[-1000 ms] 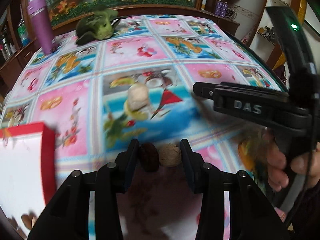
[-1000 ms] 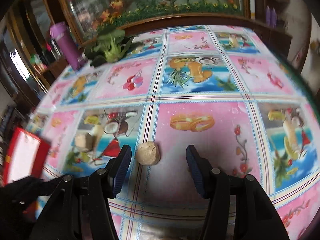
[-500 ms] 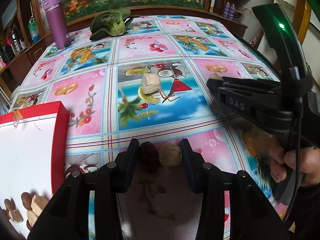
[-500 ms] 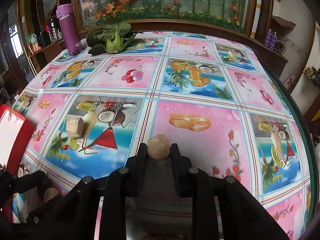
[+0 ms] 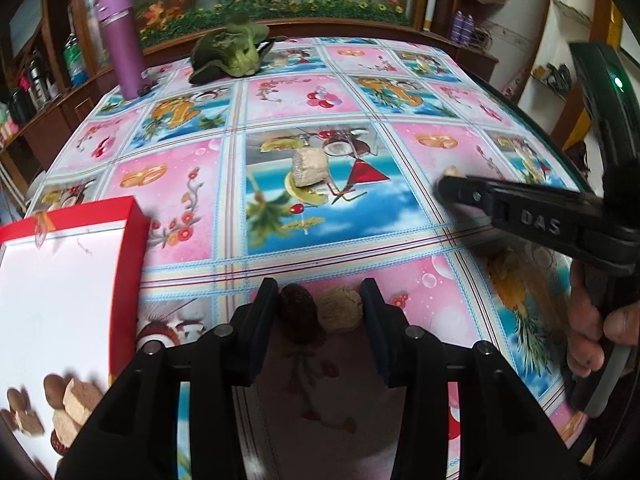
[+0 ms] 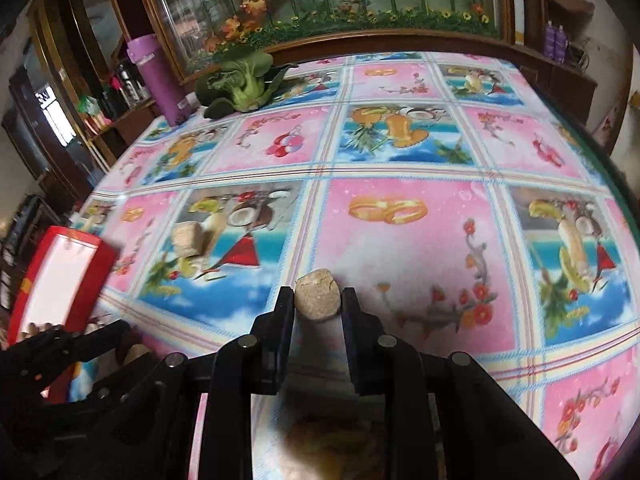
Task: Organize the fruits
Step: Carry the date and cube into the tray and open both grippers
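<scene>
Since a second ago my right gripper (image 6: 317,304) has gone from standing open around the tan round piece (image 6: 318,294) to pinching it tight between its tips and lifting it just clear of the tablecloth (image 6: 400,240). My left gripper (image 5: 320,312) keeps its narrow hold on two pieces side by side, a dark red date (image 5: 297,312) and a pale walnut-like ball (image 5: 340,310). One squarish beige chunk (image 5: 309,167) lies loose mid-table. Left of it sits the red box (image 5: 136,240), its white floor already holding several pieces in the near corner. I judge this the carrying step: both loads must travel left over the box rim, then the jaws must open low so nothing rolls out
</scene>
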`<action>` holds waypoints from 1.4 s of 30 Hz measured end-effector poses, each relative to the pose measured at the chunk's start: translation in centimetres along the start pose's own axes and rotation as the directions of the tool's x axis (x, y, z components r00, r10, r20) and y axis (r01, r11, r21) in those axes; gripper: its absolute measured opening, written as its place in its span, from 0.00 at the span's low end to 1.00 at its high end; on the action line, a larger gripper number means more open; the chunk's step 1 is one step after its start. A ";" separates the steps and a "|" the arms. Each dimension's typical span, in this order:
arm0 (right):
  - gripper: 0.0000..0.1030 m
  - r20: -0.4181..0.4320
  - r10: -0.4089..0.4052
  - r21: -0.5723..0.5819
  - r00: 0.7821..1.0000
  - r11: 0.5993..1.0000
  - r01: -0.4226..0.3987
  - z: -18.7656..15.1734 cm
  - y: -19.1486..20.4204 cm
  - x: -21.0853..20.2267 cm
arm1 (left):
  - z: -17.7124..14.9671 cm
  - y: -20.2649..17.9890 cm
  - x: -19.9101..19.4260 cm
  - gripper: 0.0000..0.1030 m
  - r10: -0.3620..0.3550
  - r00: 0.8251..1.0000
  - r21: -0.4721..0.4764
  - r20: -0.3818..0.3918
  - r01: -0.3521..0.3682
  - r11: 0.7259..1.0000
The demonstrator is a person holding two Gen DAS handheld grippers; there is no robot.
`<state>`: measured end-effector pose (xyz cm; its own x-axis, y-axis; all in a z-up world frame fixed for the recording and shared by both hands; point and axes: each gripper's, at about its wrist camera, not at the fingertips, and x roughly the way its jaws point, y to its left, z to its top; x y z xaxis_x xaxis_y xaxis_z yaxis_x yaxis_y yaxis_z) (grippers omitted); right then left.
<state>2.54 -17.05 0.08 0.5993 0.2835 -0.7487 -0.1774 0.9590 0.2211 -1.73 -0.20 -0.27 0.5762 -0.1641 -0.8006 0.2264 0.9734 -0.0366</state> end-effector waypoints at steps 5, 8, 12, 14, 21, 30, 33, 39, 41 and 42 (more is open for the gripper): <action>0.22 0.038 0.073 -0.011 0.997 0.997 -0.072 -0.6 1.2 -1.7 | -0.3 1.3 -2.3 0.43 0.019 0.999 -0.056 0.050 -0.016 0.998; 0.22 0.065 0.126 -0.024 0.990 0.992 -0.125 -0.7 2.9 -2.8 | -0.6 2.3 -5.0 0.43 0.045 0.993 -0.094 0.111 -0.034 0.995; 0.22 0.070 0.188 -0.069 0.980 0.981 -0.184 -0.9 6.1 -3.5 | -1.1 3.9 -7.8 0.43 0.099 0.979 -0.129 0.175 -0.077 0.989; 0.22 0.064 0.218 -0.091 0.974 0.973 -0.212 -1.0 7.9 -3.7 | -1.5 5.0 -9.0 0.43 0.140 0.971 -0.147 0.193 -0.112 0.983; 0.22 0.019 0.274 -0.214 0.961 0.940 -0.264 -2.3 15.6 -3.0 | -3.3 9.3 -11.7 0.43 0.295 0.930 -0.207 0.219 -0.252 0.946; 0.22 -0.030 0.314 -0.334 0.949 0.892 -0.305 -4.0 22.9 -2.6 | -5.8 14.2 -12.8 0.43 0.379 0.904 -0.291 0.198 -0.315 0.904; 0.22 -0.042 0.317 -0.354 0.948 0.882 -0.311 -4.4 24.3 -2.3 | -6.4 15.3 -13.1 0.43 0.395 0.898 -0.309 0.191 -0.327 0.893; 0.22 -0.063 0.317 -0.368 0.946 0.874 -0.317 -5.3 25.8 -1.8 | -7.0 16.4 -12.8 0.43 0.422 0.890 -0.325 0.174 -0.353 0.877; 0.22 -0.071 0.316 -0.369 0.946 0.873 -0.320 -5.5 26.0 -1.6 | -7.1 16.7 -12.6 0.43 0.428 0.888 -0.327 0.165 -0.361 0.874; 0.22 -0.073 0.315 -0.370 0.946 0.873 -0.319 -5.6 26.1 -1.5 | -7.2 16.9 -12.5 0.43 0.428 0.889 -0.329 0.161 -0.361 0.873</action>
<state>-7.36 7.53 3.49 0.4539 0.5707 -0.6843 -0.6348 0.7460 0.2011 -10.71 19.41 4.81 0.7357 0.2453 -0.6314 -0.2685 0.9614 0.0607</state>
